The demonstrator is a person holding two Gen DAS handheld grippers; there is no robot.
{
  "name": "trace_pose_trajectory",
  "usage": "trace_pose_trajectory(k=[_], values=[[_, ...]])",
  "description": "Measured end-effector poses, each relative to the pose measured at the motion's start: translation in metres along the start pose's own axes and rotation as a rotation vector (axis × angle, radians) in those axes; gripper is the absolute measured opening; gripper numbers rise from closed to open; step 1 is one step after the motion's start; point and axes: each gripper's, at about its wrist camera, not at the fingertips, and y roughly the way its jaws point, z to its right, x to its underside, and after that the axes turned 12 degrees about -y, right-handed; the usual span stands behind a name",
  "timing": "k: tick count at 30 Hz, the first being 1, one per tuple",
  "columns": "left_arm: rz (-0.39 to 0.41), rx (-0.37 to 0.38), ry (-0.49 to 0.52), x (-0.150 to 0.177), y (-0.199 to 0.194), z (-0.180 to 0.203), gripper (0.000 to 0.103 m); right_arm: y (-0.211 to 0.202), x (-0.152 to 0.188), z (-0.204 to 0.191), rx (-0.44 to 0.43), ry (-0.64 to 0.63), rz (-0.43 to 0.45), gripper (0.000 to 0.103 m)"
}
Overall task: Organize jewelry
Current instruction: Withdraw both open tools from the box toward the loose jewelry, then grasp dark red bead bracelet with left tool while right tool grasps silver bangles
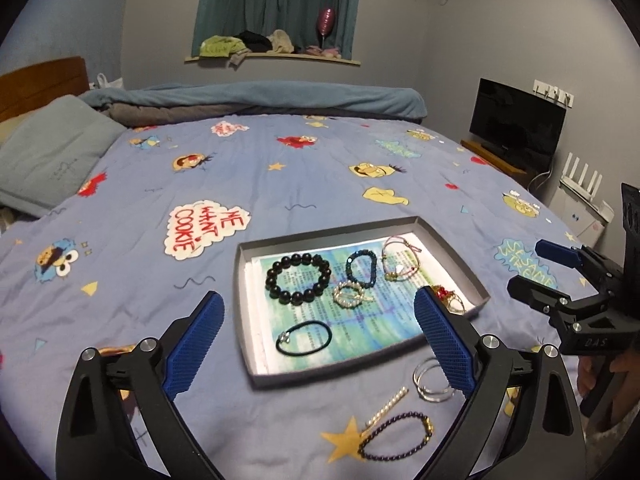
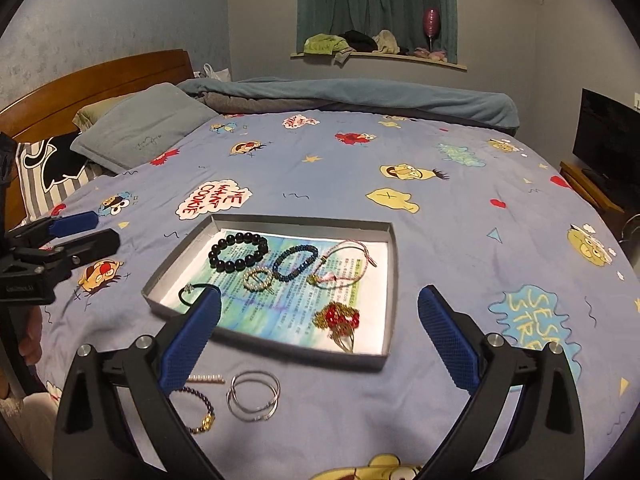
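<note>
A shallow grey tray (image 1: 244, 312) lies on the cartoon-print bedspread. In it are a black bead bracelet (image 1: 296, 258), a dark blue bracelet (image 1: 374, 268), a pearl clip (image 1: 350, 294), a pink cord bracelet (image 1: 400, 248), a black hair tie (image 1: 308, 323) and a red-and-gold piece (image 2: 340, 318). In front of the tray, on the cover, lie silver bangles (image 2: 256, 374), a pearl bar clip (image 2: 206, 379) and a purple bracelet (image 1: 394, 420). My left gripper (image 1: 320, 298) hangs open above the tray's near-left side. My right gripper (image 2: 320, 296) hangs open above its near-right side. Neither holds anything.
A grey-blue pillow (image 2: 140, 128) and the wooden headboard (image 2: 100, 76) are at the left. A rolled blanket (image 1: 260, 98) lines the far edge of the bed. A TV (image 1: 516, 120) and a white router (image 1: 582, 180) stand beyond the bed's right edge.
</note>
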Motion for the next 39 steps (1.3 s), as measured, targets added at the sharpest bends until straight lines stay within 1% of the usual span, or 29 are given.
trace_pose_trajectory(k=[8,14,21,25,32,36,39], values=[[-0.027,-0.010,-0.014,0.027,-0.009,-0.015,0.096,-0.015,0.026,-0.002,0.023,0.021,-0.003,0.097],[-0.027,-0.043,0.011,0.049,-0.009,-0.020,0.096,-0.013,0.037,-0.010,0.037,-0.005,-0.015,0.097],[-0.041,-0.027,0.009,0.070,-0.004,-0.024,0.096,-0.008,0.052,-0.027,0.034,-0.031,-0.017,0.097],[-0.073,-0.019,0.003,0.082,0.007,-0.027,0.096,0.000,0.060,-0.033,0.019,-0.030,-0.028,0.097],[-0.094,-0.029,0.031,0.100,0.021,-0.029,0.096,0.013,0.073,-0.040,0.008,-0.046,-0.052,0.097],[-0.122,-0.003,0.038,0.107,0.031,-0.028,0.096,0.018,0.081,-0.045,-0.001,-0.072,-0.061,0.097],[-0.145,0.015,0.071,0.114,0.036,-0.022,0.096,0.022,0.087,-0.047,-0.018,-0.078,-0.071,0.097]])
